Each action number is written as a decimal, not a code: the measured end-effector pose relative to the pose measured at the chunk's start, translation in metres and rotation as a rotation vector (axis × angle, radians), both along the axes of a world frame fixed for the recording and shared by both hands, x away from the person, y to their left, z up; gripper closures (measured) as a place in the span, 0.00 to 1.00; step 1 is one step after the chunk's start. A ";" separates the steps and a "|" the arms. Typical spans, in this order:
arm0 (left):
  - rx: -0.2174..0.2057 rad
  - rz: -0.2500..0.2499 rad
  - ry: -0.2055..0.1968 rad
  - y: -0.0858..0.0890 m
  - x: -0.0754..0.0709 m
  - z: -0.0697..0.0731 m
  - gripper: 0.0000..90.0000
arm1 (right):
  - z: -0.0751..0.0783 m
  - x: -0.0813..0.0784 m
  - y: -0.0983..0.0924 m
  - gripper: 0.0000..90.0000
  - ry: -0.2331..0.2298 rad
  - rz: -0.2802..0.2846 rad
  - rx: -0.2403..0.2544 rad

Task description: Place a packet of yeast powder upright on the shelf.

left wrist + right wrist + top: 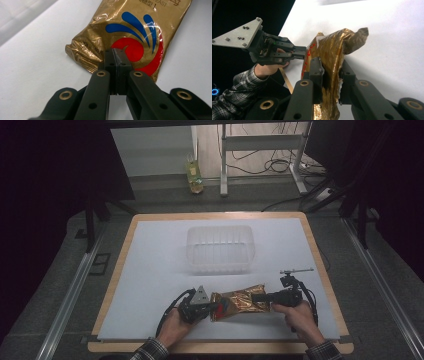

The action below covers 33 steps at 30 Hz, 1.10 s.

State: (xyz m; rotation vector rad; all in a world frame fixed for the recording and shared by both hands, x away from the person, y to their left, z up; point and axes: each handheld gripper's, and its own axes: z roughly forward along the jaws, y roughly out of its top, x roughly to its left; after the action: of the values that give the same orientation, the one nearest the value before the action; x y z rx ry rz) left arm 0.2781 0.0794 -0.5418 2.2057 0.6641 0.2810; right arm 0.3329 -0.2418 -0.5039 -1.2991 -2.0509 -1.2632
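Top of the gold bag (130, 37) runs off the upper edge, so its print is cut short; small stamped text near the crumpled corner's unreadable.

On the white table (150, 270), a gold bag (239, 302) lies between the left gripper (212, 307), which touches its left end, and the right gripper (257, 298), which reaches over its right part, while a clear tub (220, 248) stands beyond both grippers.
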 end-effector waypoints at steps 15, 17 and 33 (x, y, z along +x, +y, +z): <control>-0.014 -0.006 -0.069 0.008 -0.021 0.013 0.73 | 0.025 -0.008 -0.001 0.89 -0.112 0.015 -0.022; -0.013 -0.007 -0.074 0.010 -0.026 0.014 0.69 | 0.027 -0.008 -0.001 0.89 -0.128 0.014 -0.023; -0.017 0.025 -0.143 0.013 -0.032 0.014 0.22 | 0.049 -0.008 -0.009 0.90 -0.192 -0.018 -0.019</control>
State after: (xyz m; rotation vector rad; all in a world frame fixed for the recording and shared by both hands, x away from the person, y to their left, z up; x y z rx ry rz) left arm 0.2464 0.0922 -0.5275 2.1391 0.6137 0.4395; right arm 0.3245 -0.2507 -0.4549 -1.2494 -2.1905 -1.4291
